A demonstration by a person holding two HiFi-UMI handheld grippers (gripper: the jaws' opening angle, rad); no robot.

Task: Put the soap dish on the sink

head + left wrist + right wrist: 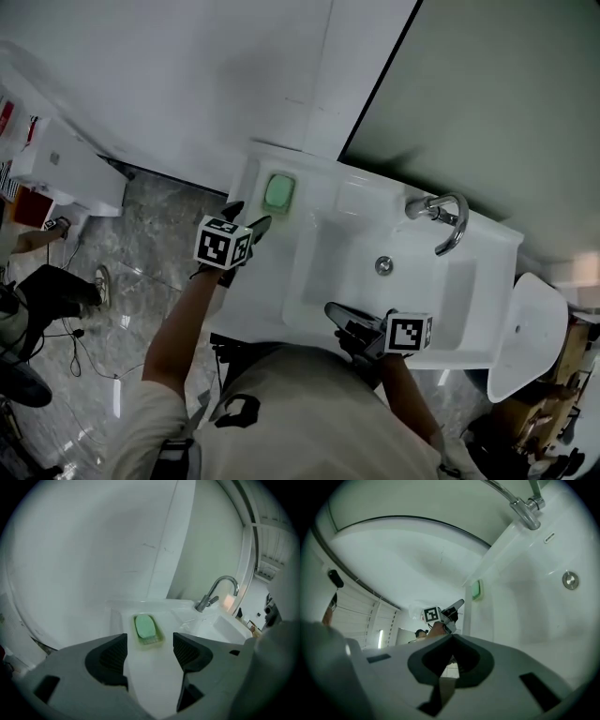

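A pale green soap dish [279, 192] with a green bar of soap in it rests flat on the white sink's [255, 286] back left corner, near the wall. My left gripper [248, 217] hovers just in front of it, open, its jaws wide apart with nothing between them. In the left gripper view the soap dish [148, 630] lies beyond the left gripper [150, 648], apart from both pads. My right gripper [334, 312] is shut and empty at the sink's front edge. The right gripper view shows the right gripper [452, 639], the dish [476, 589] far off, and the left gripper [454, 607].
A chrome faucet [441, 217] stands at the back of the basin, with the drain [383, 265] below it. A white rounded fixture [525, 328] sits to the sink's right. At left are a white cabinet [66, 169], cables and a seated person's legs [56, 286] on the marble floor.
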